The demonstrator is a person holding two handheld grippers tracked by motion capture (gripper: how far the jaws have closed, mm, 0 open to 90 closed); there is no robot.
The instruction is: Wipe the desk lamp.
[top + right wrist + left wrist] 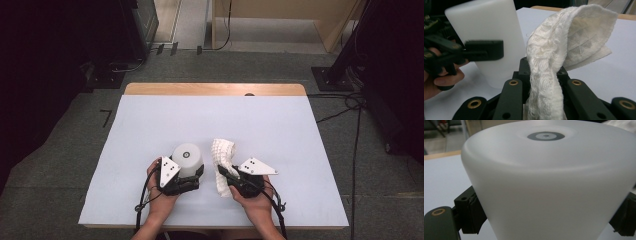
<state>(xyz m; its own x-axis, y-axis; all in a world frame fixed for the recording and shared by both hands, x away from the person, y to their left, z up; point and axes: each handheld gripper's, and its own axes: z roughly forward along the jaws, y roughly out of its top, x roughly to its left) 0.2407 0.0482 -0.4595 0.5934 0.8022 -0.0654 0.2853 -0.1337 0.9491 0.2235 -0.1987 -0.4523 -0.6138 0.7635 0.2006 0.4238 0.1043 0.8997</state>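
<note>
Hands at the near edge of the counter (150, 125) each carry a gripper. Left gripper (186, 176) is clamped on the sides of a white frosted cup (187, 159), which stands upside down on the pale sheet, a grey ring mark on its upturned base. Right gripper (223, 173), just beside it, is clenched on a white woven cloth (222, 155), whose free end stands up and folds over beyond the jaws. Farther off lies the counter's wooden rim.
</note>
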